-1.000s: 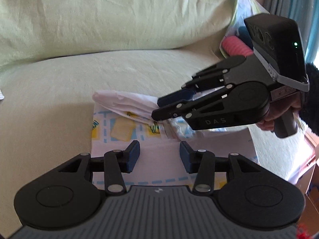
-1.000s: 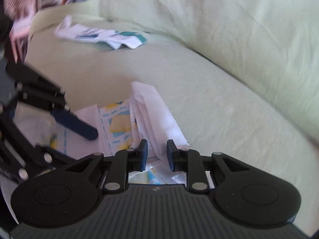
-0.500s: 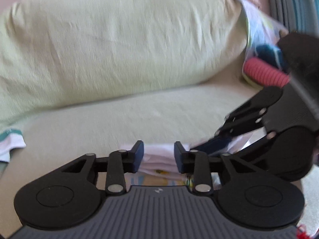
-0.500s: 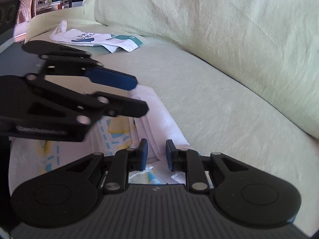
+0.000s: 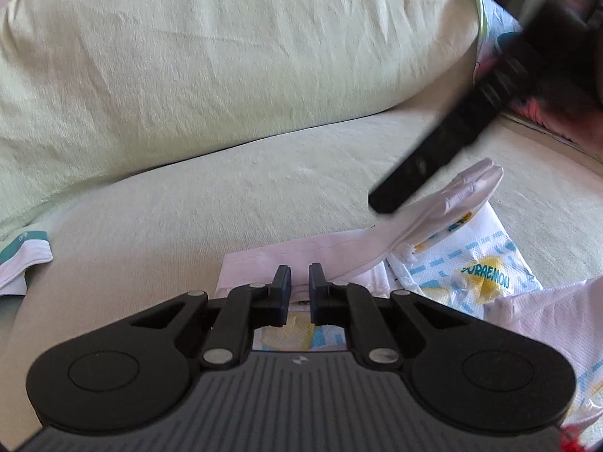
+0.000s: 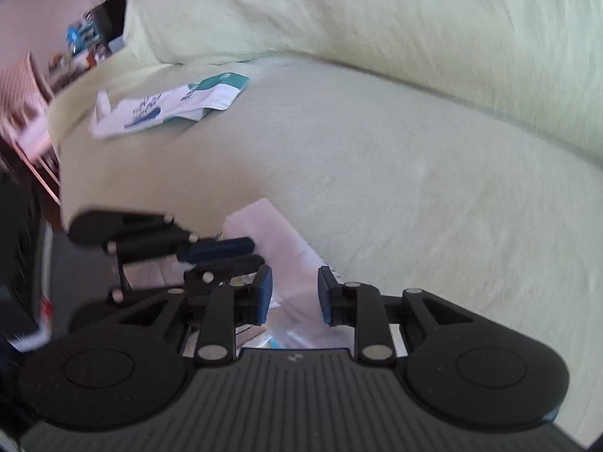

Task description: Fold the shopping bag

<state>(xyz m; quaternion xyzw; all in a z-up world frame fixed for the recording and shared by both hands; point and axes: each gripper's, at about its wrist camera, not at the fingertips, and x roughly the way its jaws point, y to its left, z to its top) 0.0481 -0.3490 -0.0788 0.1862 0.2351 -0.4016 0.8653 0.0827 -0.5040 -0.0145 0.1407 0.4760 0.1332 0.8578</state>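
The white shopping bag (image 5: pixel 486 263) with blue and yellow print lies partly folded on the pale green sofa seat. My left gripper (image 5: pixel 299 282) has its jaws nearly together over the folded white edge (image 5: pixel 264 263) of the bag; it appears shut on that edge. It also shows in the right wrist view (image 6: pixel 222 252). My right gripper (image 6: pixel 294 293) is open above the bag's folded strip (image 6: pixel 271 233), holding nothing. In the left wrist view the right gripper is a blurred dark shape (image 5: pixel 433 158) above the bag's handles (image 5: pixel 463 192).
A second white and teal bag (image 6: pixel 166 105) lies further along the seat, its corner in the left wrist view (image 5: pixel 22 256). The sofa back cushion (image 5: pixel 226 56) rises behind. Pink and striped items (image 5: pixel 546 109) sit at the seat's right end. Furniture (image 6: pixel 30 120) stands beyond the sofa's far end.
My left gripper has closed down onto the bag's folded edge. My right gripper has opened, let go of the bag and lifted away upward.
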